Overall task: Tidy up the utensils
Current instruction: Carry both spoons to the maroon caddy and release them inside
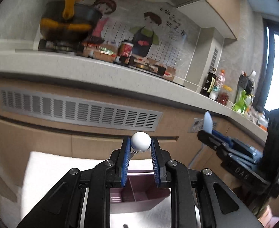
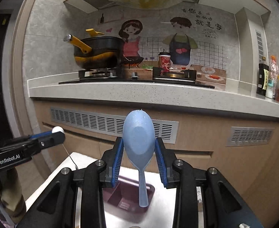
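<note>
The left gripper [image 1: 141, 142] is closed on a white ball [image 1: 140, 141], the knob at the end of a thin metal stem that runs down behind the left pad. What utensil the stem belongs to cannot be told; its lower part is hidden by the gripper body. The ball is smooth and round, so it probably sits in the pads on two small contact spots and could roll or slip out if the grip loosens. A hold lower down on the stem would likely be steadier.

The right gripper [image 2: 139, 144] holds a blue spoon [image 2: 139, 133] by its bowl, one pad on each edge of the bowl, with the handle hanging straight down. It looks like light, stiff plastic, not fragile, but the bowl's curved edges give the pads little flat surface, so the spoon may pivot.

Directly below both grippers stands the bin [image 2: 133, 197], a mauve plastic holder with a divider, on a white surface. The spoon's handle tip hangs over the bin's near compartment, just above or just inside its rim; which cannot be told. From the left wrist view the bin [image 1: 139, 195] lies under the ball, somewhat toward the camera.

Behind the bin is a cabinet front with a vent grille [image 2: 112, 123], and above that a counter carrying a stove and a black pot [image 2: 97, 51].
</note>
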Action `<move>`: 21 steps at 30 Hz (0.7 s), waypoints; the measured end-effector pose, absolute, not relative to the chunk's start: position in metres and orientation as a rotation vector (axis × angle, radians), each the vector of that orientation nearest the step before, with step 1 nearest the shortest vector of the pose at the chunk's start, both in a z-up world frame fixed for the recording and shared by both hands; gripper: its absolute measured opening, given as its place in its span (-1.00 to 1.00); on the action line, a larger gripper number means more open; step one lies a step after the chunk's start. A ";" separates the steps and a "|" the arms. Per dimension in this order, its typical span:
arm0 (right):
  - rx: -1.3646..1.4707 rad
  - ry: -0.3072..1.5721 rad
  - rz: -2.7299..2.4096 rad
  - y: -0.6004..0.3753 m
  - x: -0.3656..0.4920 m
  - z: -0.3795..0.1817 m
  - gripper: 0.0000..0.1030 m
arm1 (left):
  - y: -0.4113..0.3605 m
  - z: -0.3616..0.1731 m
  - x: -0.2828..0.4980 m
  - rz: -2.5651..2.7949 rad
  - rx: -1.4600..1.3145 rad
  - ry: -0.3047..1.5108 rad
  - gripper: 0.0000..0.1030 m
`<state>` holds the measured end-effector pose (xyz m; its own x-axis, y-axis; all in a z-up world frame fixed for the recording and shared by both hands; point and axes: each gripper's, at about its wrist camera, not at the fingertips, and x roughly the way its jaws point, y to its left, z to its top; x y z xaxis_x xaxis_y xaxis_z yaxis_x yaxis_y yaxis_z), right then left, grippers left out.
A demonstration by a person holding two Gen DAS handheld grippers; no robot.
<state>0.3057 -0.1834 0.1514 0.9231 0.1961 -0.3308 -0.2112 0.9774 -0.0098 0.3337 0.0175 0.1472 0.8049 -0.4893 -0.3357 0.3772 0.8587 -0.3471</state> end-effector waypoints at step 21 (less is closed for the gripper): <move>-0.061 0.660 0.179 -0.198 0.340 0.038 -0.27 | 0.029 0.047 0.344 -0.335 -0.289 0.673 0.03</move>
<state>0.3400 -0.1975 0.0376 0.7754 0.1457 -0.6144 -0.1845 0.9828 0.0001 0.3442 0.0289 0.0470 0.7326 -0.3920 -0.5564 0.2079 0.9073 -0.3654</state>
